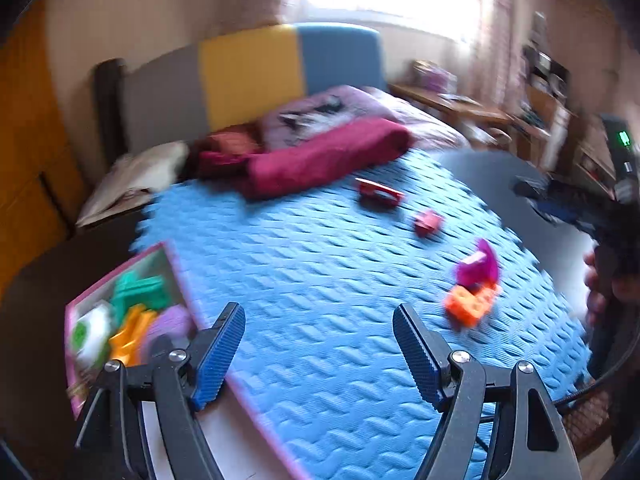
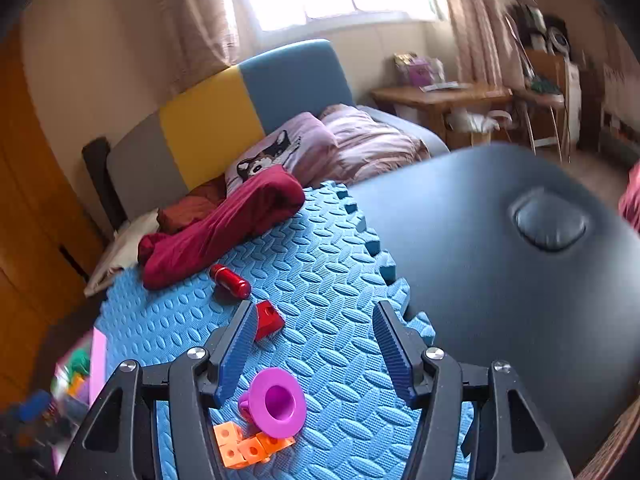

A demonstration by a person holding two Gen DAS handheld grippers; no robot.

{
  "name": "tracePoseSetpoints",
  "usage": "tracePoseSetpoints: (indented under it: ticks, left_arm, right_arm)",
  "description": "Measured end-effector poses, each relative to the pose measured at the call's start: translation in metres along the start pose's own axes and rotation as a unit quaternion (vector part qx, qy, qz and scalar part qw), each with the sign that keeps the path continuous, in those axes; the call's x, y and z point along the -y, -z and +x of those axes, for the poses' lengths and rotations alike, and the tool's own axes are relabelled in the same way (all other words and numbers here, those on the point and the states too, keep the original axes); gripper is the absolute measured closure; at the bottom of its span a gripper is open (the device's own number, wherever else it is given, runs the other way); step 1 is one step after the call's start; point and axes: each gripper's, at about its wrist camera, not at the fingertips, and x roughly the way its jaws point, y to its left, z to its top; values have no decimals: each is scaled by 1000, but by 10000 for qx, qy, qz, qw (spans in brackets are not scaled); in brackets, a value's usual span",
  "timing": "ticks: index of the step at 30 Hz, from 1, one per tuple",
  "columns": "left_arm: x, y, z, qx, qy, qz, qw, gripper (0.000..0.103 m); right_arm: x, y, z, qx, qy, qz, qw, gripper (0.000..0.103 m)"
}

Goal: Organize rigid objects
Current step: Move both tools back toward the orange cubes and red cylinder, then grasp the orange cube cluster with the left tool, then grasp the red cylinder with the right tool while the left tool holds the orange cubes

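Here your right gripper (image 2: 314, 320) stands spread, nothing between its blue pads (image 2: 394, 344), hanging above the blue foam mat (image 2: 328, 280). Closest to it, low between the arms of the tool, a purple funnel-shaped piece (image 2: 276, 402) lies on its side with its mouth toward the camera, touching a cluster of orange blocks (image 2: 244, 446) just below it. A little farther on, a red wedge block (image 2: 269, 319) sits beside the left pad's tip, and beyond that a red cylinder (image 2: 230, 280) lies flat on the mat. To the right, a dark padded surface (image 2: 500, 280) meets the mat's notched edge.

Your left gripper (image 1: 320, 320) is likewise spread and empty over the same mat. Just to its left, a pink-rimmed box (image 1: 176, 268) rests at the mat's edge, holding green, orange, white and lilac pieces; blur hides their shapes. The purple piece and orange blocks show to the right here, well apart from the box.

At the mat's far end lies a crimson folded cloth (image 2: 224, 224), then pink bedding with a dog-print pillow (image 2: 276, 152), and behind those a grey, yellow and blue headboard (image 2: 208, 120) under a bright window.
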Motion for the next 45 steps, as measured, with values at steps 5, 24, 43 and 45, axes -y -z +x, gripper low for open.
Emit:
tracePoseSetpoints:
  ticks: [5,24,43,45]
  left_arm:
    - [42,-10,28,-37,480,703,9964,26]
    - [113,1,105,-572,1613,1434,9747,49]
    - [46,54,67,-158,644,236,9975,50]
    - [46,55,67,-155,644,245,9975,50]
  right_arm:
    - [6,0,3,-113,-32,196,9997,43]
    - [9,1,16,-438,-237,335,9982,42]
    - [-4,14,39,-1142,-283,71,9930,43]
    - [-10,15,39,-1185,-375,-48,9922,43]
